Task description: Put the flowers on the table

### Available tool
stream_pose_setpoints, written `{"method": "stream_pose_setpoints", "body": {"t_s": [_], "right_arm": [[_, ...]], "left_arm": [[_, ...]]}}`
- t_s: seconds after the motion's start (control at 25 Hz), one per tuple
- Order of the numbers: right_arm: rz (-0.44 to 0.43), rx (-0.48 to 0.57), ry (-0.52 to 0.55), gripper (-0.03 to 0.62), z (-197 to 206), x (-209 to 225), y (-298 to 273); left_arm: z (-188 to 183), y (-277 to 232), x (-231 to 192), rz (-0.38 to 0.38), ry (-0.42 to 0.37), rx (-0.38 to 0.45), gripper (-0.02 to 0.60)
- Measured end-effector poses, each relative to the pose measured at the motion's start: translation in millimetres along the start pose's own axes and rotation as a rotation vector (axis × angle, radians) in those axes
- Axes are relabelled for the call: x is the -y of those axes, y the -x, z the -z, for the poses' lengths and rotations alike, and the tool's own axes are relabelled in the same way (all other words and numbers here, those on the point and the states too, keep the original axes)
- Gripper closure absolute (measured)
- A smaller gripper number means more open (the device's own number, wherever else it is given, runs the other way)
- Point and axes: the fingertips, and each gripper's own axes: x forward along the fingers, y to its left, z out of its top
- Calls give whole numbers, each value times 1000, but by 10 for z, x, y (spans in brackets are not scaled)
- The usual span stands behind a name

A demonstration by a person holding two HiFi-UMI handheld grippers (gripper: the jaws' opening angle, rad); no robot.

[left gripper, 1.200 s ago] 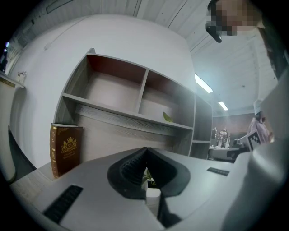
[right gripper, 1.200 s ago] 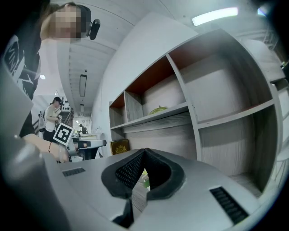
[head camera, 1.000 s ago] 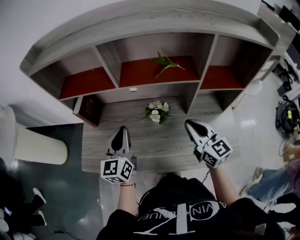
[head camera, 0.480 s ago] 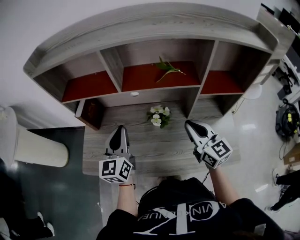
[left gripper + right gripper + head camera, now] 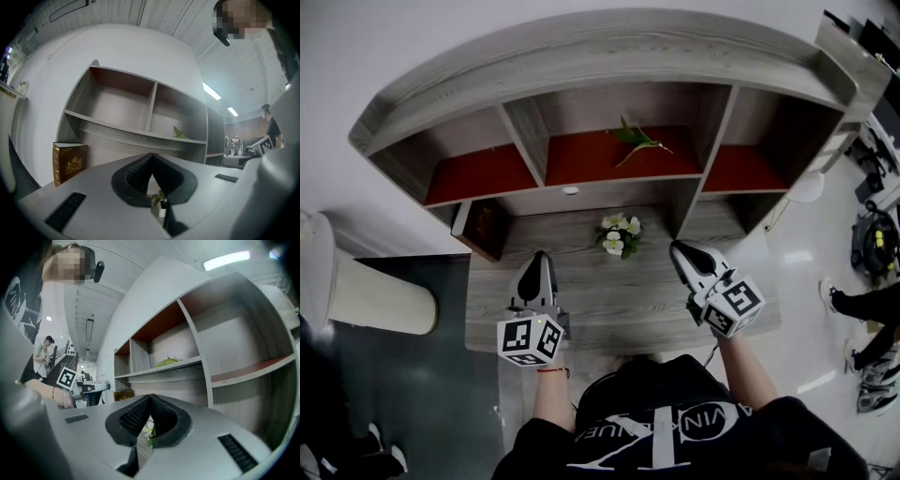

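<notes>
A small pot of white flowers (image 5: 617, 233) stands on the grey wooden table (image 5: 609, 309), just in front of the shelf unit. A loose green stem (image 5: 636, 141) lies in the middle red-floored compartment. My left gripper (image 5: 544, 259) hovers over the table to the left of the flowers, jaws shut and empty. My right gripper (image 5: 679, 249) hovers to their right, also shut with nothing in it. Through the closed jaws of the left gripper (image 5: 151, 169) and of the right gripper (image 5: 150, 412), the flowers (image 5: 158, 200) (image 5: 149, 428) peek out low down.
A wooden shelf unit (image 5: 581, 84) with three red-floored compartments backs the table. A brown book (image 5: 483, 220) (image 5: 69, 163) stands at the table's back left. A cream cylinder (image 5: 366, 295) is on the floor at left. People's legs (image 5: 862, 309) are at the far right.
The head view has shifted slightly, so the shelf and flowers sit a little lower. Both grippers hold their places. People at the right edge have moved about.
</notes>
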Motion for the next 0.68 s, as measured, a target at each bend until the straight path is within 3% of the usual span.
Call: {"method": "stream_pose_setpoints", "body": {"t_s": [0.68], "right_arm": [[3, -7, -9, 585, 46, 27, 46]], "left_arm": [[47, 25, -2, -11, 17, -7, 578]]}}
